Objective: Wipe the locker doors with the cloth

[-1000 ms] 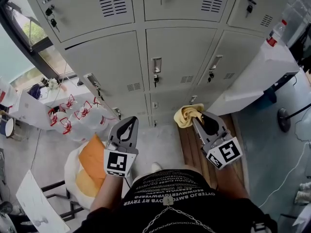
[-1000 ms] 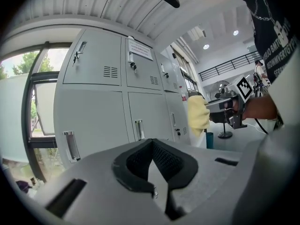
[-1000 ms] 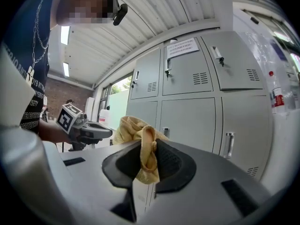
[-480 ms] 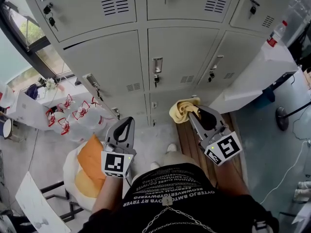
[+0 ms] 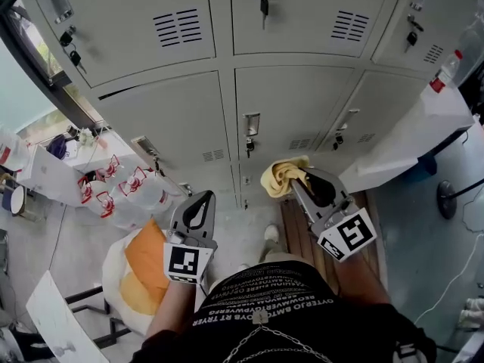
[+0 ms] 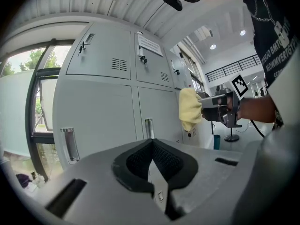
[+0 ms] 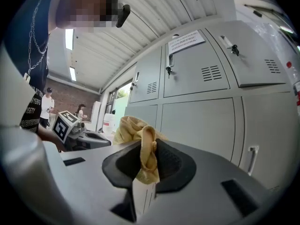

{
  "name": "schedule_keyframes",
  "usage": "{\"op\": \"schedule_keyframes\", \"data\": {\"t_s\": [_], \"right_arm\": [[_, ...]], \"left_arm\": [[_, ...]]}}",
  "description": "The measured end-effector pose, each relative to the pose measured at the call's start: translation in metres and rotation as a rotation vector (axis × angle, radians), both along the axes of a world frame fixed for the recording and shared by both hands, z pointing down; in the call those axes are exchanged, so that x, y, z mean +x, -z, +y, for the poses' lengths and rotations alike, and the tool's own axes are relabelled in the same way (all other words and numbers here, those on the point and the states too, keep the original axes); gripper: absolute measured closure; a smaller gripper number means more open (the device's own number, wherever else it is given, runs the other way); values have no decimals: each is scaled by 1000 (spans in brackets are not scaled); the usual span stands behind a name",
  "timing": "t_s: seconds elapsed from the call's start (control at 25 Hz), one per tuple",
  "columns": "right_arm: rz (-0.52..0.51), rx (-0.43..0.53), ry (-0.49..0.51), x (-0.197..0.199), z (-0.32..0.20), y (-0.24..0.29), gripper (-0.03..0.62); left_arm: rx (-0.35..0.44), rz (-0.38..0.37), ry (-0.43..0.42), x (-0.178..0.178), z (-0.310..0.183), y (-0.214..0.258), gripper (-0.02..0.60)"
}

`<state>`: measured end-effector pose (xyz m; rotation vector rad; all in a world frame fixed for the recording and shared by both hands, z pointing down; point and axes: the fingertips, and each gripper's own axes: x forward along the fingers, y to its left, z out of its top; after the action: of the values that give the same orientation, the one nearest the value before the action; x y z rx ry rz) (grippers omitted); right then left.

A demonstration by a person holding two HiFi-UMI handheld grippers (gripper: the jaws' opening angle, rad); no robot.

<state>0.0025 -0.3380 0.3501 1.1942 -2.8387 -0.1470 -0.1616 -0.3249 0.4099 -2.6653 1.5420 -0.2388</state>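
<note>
Person in a black printed shirt (image 5: pixel 265 308) stands facing a bank of pale grey metal locker doors (image 5: pixel 291 100), one gripper in each hand.

Right gripper (image 5: pixel 301 181): jaws clamped on a crumpled yellow cloth (image 5: pixel 280 178). In the right gripper view a twisted fold of the cloth (image 7: pixel 147 158) is pinched between the black pads and the rest bunches out past the tips. The cloth is held up in front of the lower row of doors, just below the middle door's upright handle (image 5: pixel 252 124). Can't tell if it touches the metal.

Left gripper (image 5: pixel 201 203): lower, off to the left, well apart from the cloth. Jaws together, nothing between them, as the left gripper view shows (image 6: pixel 152 161); that view also catches the cloth (image 6: pixel 190 109) hanging close to the lockers.

A key (image 5: pixel 264 6) hangs in an upper door's lock. Clear plastic bags with red print (image 5: pixel 121 187) sit on the floor at left, with an orange cushion-like bundle (image 5: pixel 144 259) near them. A white slanted panel (image 5: pixel 408 138) leans at right.
</note>
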Motion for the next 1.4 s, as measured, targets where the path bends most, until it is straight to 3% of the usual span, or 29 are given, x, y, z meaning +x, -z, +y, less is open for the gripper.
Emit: {"op": "schedule_keyframes", "data": {"t_s": [0.6,1.0,1.2,1.4], "right_arm": [[22,96,161,-31,-81,46,539],[-11,137,236,-54,-115,80,540],[-13,150,238,-62,-129,86,539],[-28,148,172,-51,-145,87,539]], "left_arm": [[-9,21,61,9,-51,-7,577],[-37,37,101,6,-58,-17,577],[-63,29,103,8,-55,-26,577],[-76,13,90,14,-53,-28,577]]}}
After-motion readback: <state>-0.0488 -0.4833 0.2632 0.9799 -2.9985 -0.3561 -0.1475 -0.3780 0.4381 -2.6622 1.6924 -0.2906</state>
